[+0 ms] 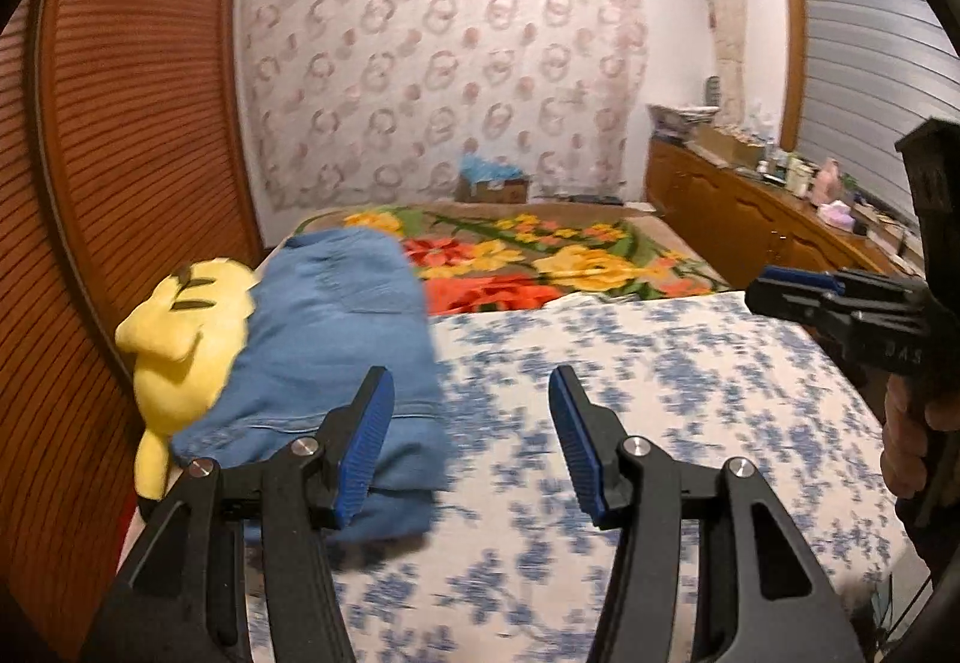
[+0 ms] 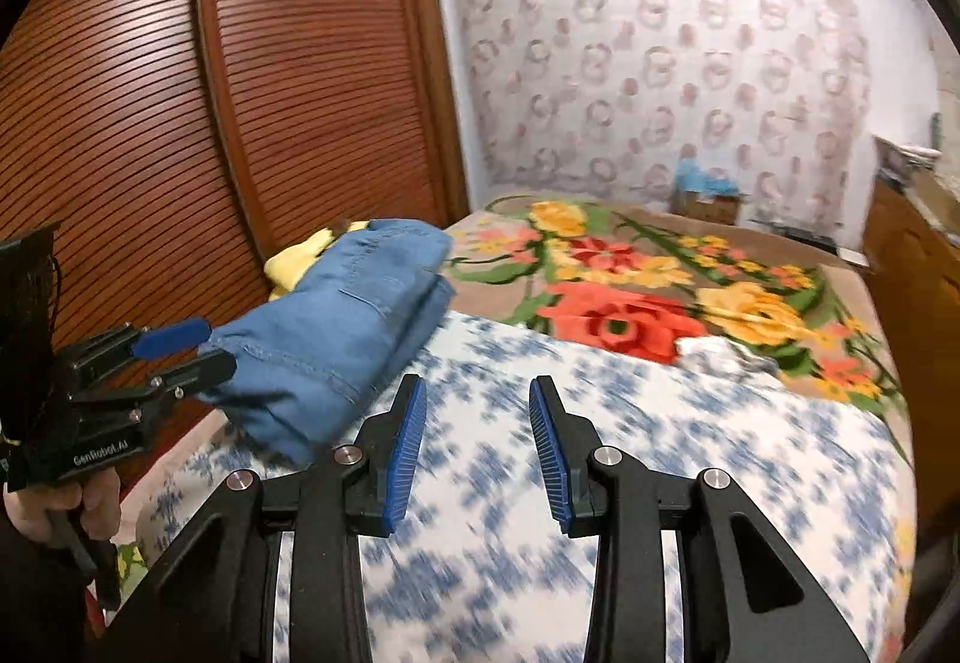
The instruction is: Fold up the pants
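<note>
The blue denim pants [image 1: 336,339] lie folded in a thick stack on the left side of the bed, also visible in the right wrist view [image 2: 348,321]. My left gripper [image 1: 474,393] is open, with only the sheet showing between its fingers. The stack lies behind its left finger. From the right wrist view the left gripper [image 2: 207,351] hovers at the near end of the pants, held by a hand. My right gripper [image 2: 478,393] is open over the sheet with nothing in it, to the right of the pants. It appears at the right edge [image 1: 765,294] in the left wrist view.
A yellow plush toy [image 1: 186,333] lies against the pants by the wooden louvred doors [image 1: 120,153]. The bed has a blue-flowered sheet [image 1: 660,393] and beyond it a bright flowered blanket [image 2: 630,291]. A crumpled white cloth [image 2: 714,351] lies on it. A cluttered wooden sideboard [image 1: 720,207] runs along the right.
</note>
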`<state>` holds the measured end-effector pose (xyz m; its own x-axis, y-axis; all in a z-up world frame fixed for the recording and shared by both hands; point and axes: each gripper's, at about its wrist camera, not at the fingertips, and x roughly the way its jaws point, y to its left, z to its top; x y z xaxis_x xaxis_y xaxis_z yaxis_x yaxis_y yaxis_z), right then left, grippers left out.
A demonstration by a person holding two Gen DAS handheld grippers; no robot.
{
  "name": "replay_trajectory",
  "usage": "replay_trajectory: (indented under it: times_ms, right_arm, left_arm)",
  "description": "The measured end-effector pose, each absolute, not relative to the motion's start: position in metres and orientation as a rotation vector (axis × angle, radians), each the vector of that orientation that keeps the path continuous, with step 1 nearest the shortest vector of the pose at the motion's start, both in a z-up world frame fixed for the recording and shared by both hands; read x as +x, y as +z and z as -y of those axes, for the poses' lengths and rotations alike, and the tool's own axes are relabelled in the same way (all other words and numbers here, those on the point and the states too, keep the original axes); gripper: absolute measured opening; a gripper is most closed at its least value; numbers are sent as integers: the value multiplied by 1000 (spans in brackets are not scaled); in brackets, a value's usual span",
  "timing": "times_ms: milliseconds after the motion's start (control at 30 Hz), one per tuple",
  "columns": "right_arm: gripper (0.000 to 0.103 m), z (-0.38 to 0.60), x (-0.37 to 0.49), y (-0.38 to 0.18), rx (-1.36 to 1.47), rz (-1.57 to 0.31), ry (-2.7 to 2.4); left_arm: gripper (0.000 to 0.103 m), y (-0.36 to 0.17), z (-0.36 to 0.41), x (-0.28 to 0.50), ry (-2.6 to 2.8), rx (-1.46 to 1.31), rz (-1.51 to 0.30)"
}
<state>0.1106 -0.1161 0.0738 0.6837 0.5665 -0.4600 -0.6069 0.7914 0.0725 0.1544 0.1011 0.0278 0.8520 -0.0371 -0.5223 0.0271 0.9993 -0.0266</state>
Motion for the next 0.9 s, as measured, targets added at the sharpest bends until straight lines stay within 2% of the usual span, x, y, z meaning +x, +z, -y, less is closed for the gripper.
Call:
replay_trajectory:
  times_ms: [100,167,233,467,633,900]
  right_arm:
    - [37,147,87,77,-70,-470,613]
    - [37,163,70,81,-58,-456,590]
    - [37,176,55,82,-56,-440,562]
    - [37,200,9,84,-46,-398,482]
    - [50,198,-18,85,-42,-370,457]
    - [53,201,-43,80,-6,-353,400]
  left_arm:
    - [56,34,-78,145,-72,-4,-536]
    - [74,38,-66,138,-91,-2,-523]
    - [81,41,-52,130,-110,3,-503]
    - [81,52,-15,107,-143,21,-478]
    - [81,61,4,93,-111,53,-464]
    - [81,66,12,78,-79,11,-465]
